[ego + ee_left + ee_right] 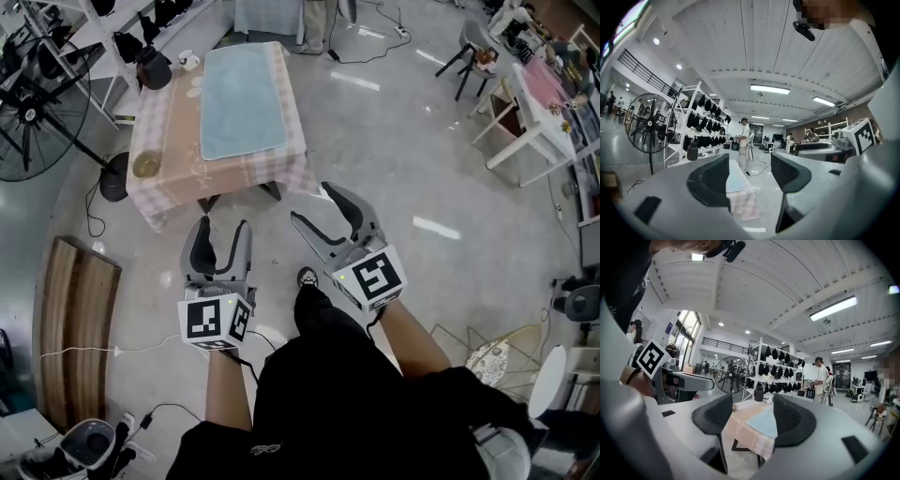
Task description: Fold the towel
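A light blue towel (242, 98) lies flat and spread out on a low table with a pink checked cloth (159, 141), across the floor ahead of me. Both grippers hang in the air short of the table and point level at it. The left gripper (223, 230) is open with nothing between its jaws. The right gripper (314, 204) is also open and empty. In the left gripper view the towel (735, 180) and the cloth's hanging edge (746, 207) show in the gap of the left gripper (750, 176). In the right gripper view the towel (764, 422) appears between the pads of the right gripper (751, 417).
On the table's left side stand a dark bottle (154, 67), a white cup (188, 61) and a round dish (146, 165). A big floor fan (37, 103) and a shelf rack are at the left. A wooden bench (75, 328) lies near me. A person (315, 26) stands beyond the table.
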